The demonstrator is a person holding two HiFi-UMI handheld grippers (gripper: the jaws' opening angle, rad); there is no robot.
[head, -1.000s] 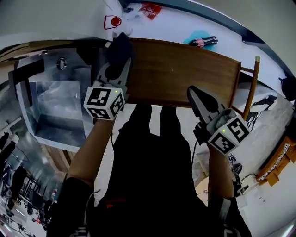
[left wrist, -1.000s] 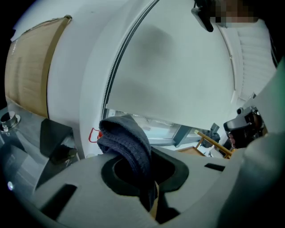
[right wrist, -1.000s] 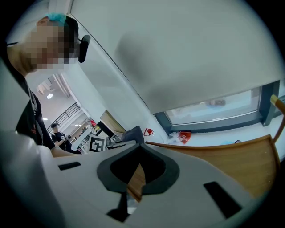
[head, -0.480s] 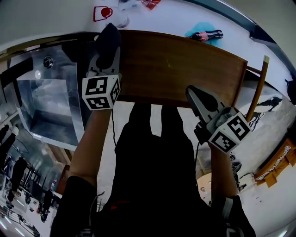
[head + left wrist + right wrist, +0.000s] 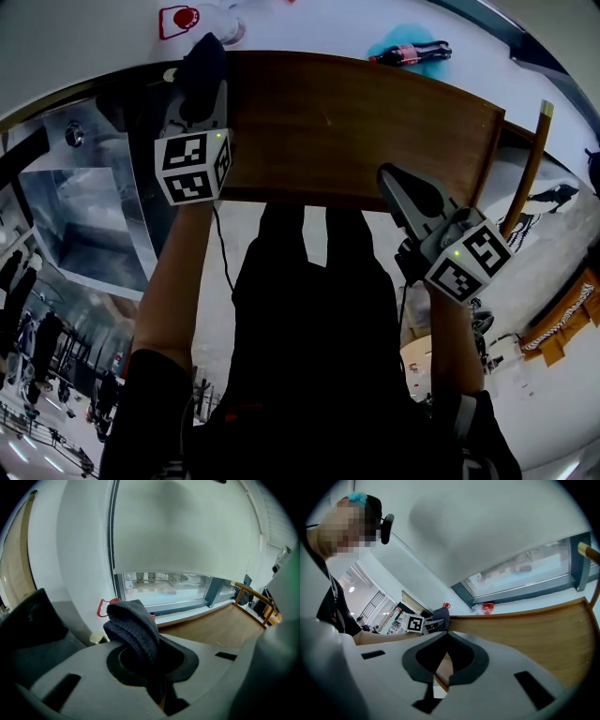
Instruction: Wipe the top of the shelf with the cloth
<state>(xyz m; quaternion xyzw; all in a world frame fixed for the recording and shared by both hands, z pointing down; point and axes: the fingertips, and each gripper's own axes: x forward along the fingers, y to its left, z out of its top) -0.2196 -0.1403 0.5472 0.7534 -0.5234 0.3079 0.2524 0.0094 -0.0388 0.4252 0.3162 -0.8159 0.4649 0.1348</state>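
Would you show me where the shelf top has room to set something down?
The shelf top is bare from the cloth in the left gripper at its left end across to its right end; the right gripper crowds only the near edge.

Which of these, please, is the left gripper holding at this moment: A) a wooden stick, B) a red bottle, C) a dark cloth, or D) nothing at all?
C: the left gripper view shows the dark cloth bunched up and pinched in the left gripper, at the left end of the wooden shelf top.
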